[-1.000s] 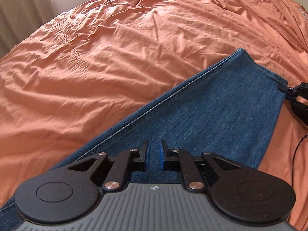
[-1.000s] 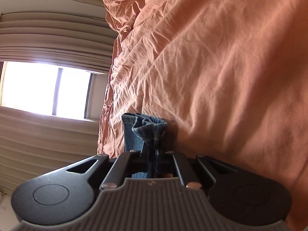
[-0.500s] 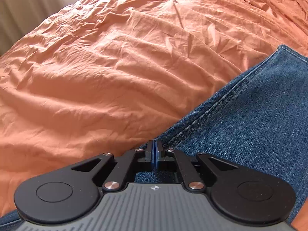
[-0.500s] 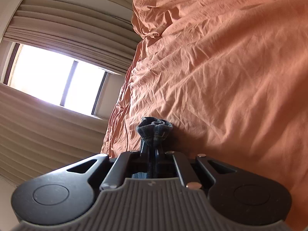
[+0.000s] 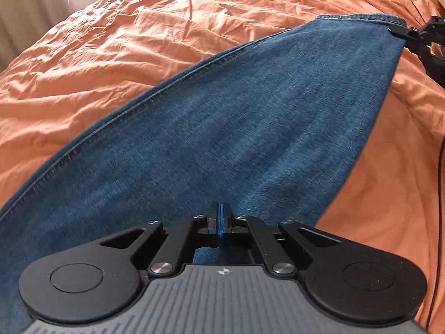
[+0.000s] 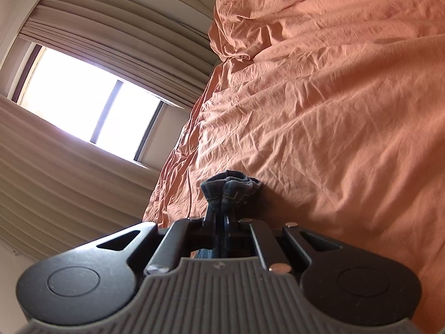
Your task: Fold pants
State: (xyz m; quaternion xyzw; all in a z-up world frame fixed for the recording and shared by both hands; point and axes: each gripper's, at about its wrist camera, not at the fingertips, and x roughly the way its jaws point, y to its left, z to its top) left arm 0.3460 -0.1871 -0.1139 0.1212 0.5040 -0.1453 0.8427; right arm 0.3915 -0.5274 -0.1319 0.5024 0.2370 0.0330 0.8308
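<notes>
Blue jeans lie across the orange bed cover, one leg stretched from lower left to upper right in the left wrist view. My left gripper points down over the middle of that leg. It is shut, its blue pads pressed together with no cloth showing between them. My right gripper grips the hem corner at the far right and holds it raised. In the right wrist view, the right gripper is shut on the bunched denim hem, which sticks out past its fingertips.
The wrinkled orange duvet covers the whole bed. A window with beige curtains lies beyond the bed's far edge. A thin black cable hangs at the right.
My left gripper closed, then slid from the leg's stitched side seam to the middle of the leg. My right gripper rose and rolled with the hem, lifting the leg's end off the bed.
</notes>
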